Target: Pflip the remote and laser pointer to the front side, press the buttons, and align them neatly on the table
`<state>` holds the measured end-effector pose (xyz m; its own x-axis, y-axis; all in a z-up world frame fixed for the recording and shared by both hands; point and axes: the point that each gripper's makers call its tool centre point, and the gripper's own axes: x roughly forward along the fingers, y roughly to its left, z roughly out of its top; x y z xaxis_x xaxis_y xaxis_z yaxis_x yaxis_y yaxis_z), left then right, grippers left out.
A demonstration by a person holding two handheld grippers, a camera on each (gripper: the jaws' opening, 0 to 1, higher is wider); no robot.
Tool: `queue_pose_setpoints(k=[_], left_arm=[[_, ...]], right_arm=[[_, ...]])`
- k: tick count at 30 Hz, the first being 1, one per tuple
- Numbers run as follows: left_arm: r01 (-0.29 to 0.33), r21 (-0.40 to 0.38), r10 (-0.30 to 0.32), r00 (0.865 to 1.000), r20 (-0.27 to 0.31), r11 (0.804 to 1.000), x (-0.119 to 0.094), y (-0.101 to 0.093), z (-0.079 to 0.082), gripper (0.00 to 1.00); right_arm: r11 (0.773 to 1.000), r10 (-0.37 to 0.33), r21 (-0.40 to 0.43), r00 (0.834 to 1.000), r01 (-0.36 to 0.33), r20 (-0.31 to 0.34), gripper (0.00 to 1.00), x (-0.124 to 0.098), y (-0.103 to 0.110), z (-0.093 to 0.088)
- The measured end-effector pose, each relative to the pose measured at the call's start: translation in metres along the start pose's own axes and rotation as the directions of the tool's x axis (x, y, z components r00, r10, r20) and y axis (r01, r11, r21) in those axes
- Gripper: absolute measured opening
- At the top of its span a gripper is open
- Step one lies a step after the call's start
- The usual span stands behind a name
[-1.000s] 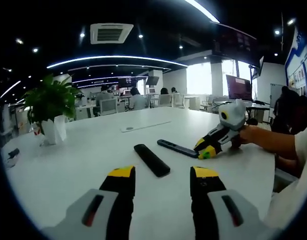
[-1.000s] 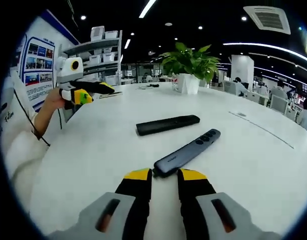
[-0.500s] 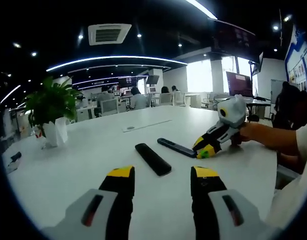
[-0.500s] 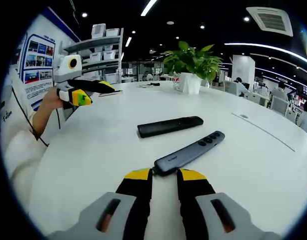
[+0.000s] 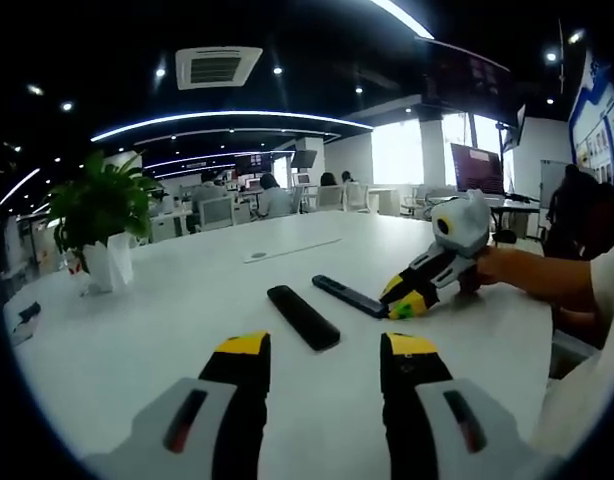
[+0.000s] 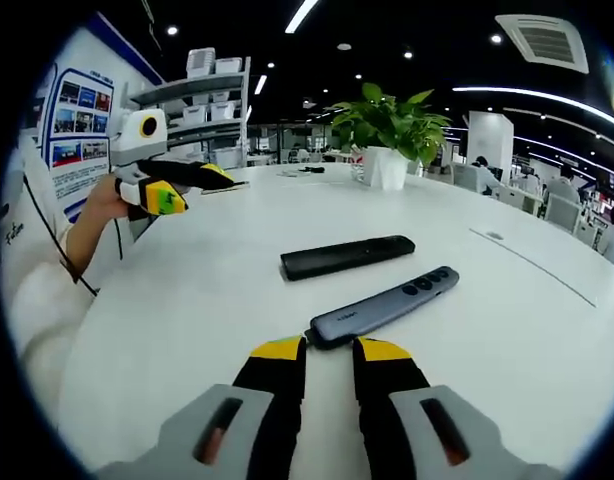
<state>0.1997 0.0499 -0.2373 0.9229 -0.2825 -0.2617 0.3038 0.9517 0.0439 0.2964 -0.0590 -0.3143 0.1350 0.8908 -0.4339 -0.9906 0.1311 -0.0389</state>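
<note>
Resting at the near end of the laser pointer, the right tongs stand narrowly parted, tips flanking its end, likely to nudge it straight beside the black remote on the white table. The left tongs hover spread wide, waiting short of the remote.

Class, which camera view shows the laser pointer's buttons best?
The right gripper view: the laser pointer lies close, face up, its buttons clear. In the left gripper view it is a thin dark bar beside the right gripper, buttons unreadable.
</note>
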Motion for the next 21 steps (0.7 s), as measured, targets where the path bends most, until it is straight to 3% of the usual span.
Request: queue_pose_setpoints(k=[21], left_arm=[[0.0,0.002,0.0,1.0,-0.002,1.0,-0.0027,-0.0002,-0.0006,0.45]], right_arm=[[0.999,-0.034,0.018,0.999,0.034,-0.002,0.22,0.0018,-0.0041,-0.0009]])
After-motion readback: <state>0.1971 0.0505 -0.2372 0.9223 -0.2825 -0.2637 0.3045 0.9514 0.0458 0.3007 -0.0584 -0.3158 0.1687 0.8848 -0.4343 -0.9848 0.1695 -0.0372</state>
